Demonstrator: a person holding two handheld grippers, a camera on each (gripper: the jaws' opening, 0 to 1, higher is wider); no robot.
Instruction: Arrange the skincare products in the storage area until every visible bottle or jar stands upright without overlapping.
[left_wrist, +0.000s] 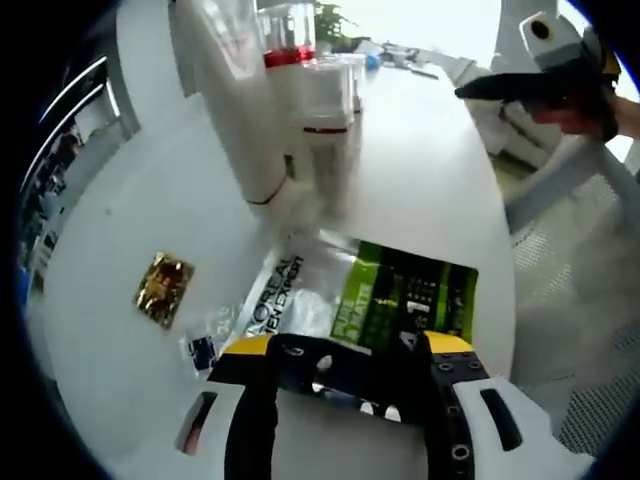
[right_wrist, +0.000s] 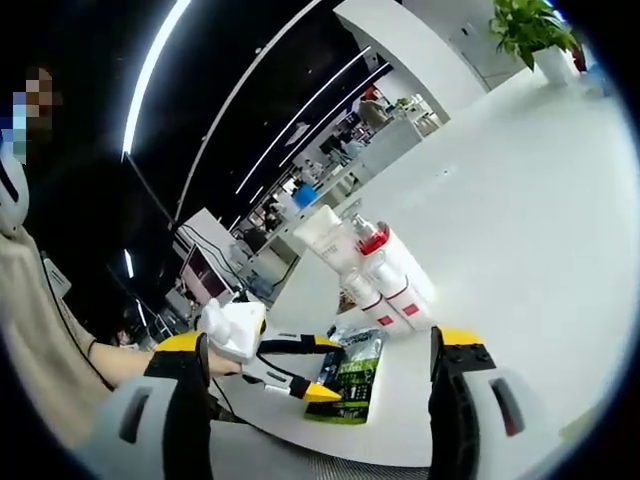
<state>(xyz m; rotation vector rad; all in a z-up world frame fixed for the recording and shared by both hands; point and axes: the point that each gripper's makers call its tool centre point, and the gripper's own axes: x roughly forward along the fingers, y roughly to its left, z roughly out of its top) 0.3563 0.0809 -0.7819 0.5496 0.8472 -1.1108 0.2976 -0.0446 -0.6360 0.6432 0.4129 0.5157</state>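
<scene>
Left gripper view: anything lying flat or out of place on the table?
Yes. A green-and-clear L'Oreal pack lies flat just ahead of the left hand-held gripper, not upright. A small gold sachet lies loose beside it. The white bottles behind stand upright in a tight cluster.

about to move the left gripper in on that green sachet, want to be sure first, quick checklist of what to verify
1. Left gripper open: ok, jaws stand apart.
2. Green sachet between the jaws: cannot tell, it lies flat just ahead of them.
3. White bottles upright: ok, grouped behind the sachet.
4. Bottles clear of the approach: ok, they stand beyond the sachet.
5. Gold packet out of the way: ok, off to the side on the table.
6. Right gripper free: ok, open and holding nothing.
</scene>
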